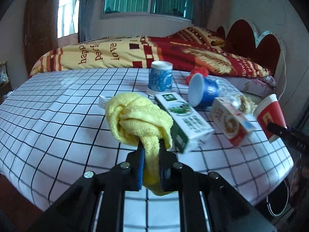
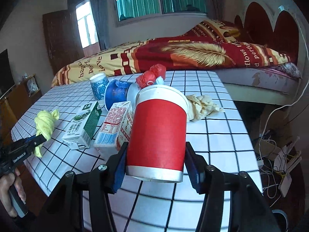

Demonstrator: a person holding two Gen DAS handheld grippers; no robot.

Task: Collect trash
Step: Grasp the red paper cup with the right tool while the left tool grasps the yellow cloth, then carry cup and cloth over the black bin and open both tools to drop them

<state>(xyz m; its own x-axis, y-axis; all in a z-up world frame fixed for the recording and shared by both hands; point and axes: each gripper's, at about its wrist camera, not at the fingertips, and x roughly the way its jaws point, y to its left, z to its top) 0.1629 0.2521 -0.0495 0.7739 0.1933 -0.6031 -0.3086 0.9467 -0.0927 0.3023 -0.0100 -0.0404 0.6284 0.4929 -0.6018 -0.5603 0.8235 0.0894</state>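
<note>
red cup: a red paper cup (image 2: 158,133) with white rim and base bands sits nearest the right wrist lens, upside down and tilted, between the blue pads of the right gripper (image 2: 155,166).
right claw: clenched on the cup's lower wall; the wall looks round, not crushed.
yellow cloth: a knotted yellow cloth (image 1: 135,119) fills the near middle of the left wrist view, its tail pinched in the left gripper (image 1: 151,154).
left claw: clenched on the cloth, held over the tabletop's near left part.
tabletop: white with a black grid (image 1: 58,119); a bed lies beyond its far edge.
trash left on it: green milk carton (image 1: 181,119) and red-and-white carton (image 1: 229,119) lying side by side near the middle; an upside-down blue patterned cup (image 1: 160,79) and a tipped blue cup (image 1: 202,90) behind them; a red plastic bag (image 2: 151,75) near the far edge; a crumpled beige wrapper (image 2: 200,106) toward the right edge.
pose: both grippers point toward the far edge, roughly level; the person's left hand (image 2: 13,191) grips the handle off the near left corner.
step, as i judge it: carrying the cup off to a bin, which is not in view.
doing it well: keep the squeeze light so the thin wall does not buckle, and lift clear of the red-and-white carton just beside it before swinging away.
</note>
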